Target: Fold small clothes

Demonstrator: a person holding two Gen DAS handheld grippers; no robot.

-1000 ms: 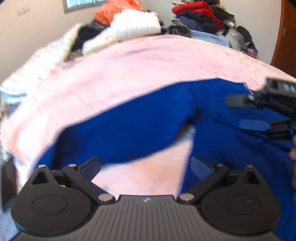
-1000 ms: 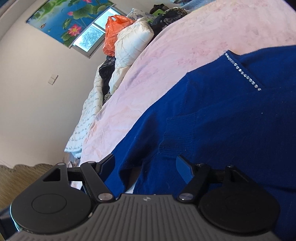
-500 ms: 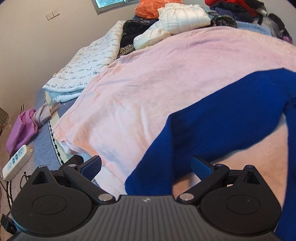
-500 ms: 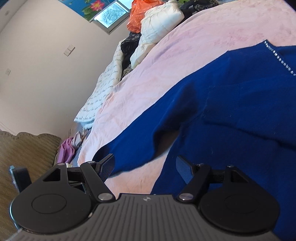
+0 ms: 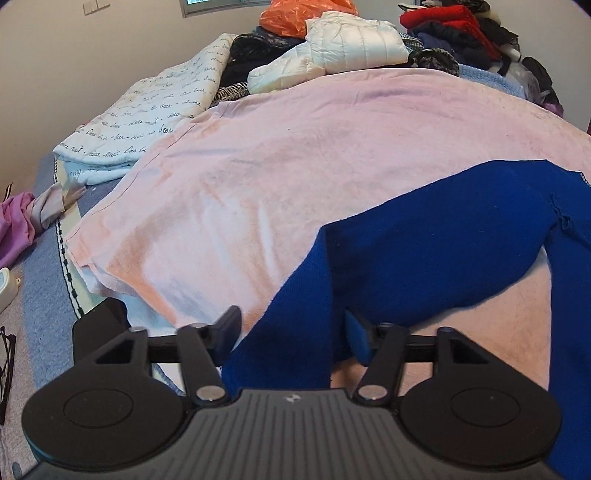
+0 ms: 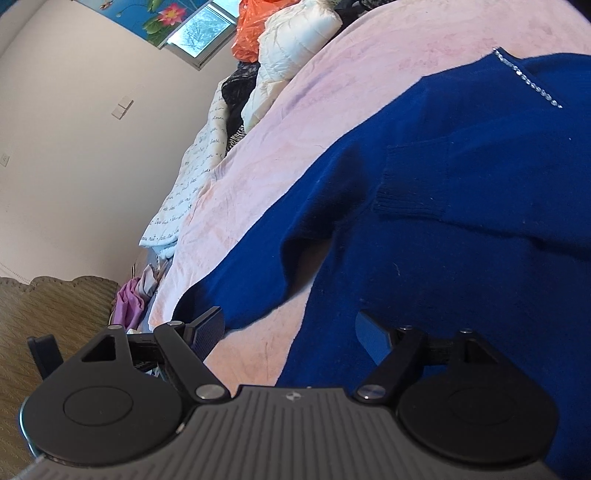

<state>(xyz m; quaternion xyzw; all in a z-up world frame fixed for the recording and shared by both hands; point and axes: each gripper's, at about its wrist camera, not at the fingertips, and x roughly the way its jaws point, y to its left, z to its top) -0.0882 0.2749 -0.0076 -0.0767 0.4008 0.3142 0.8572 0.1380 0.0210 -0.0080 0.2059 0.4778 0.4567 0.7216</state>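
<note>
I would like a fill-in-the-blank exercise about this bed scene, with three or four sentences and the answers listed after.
1. The sweater is ____ in colour.
2. It lies on a ____ blanket.
3. The cuff end of the sleeve sits between the fingers of the ____ gripper.
4. Past the blanket's far edge, a ____ jacket lies on the clothes pile.

Answers: blue; pink; left; white

White puffer jacket (image 5: 343,44), orange bag (image 5: 291,16), script-print quilt (image 5: 155,110).
</note>
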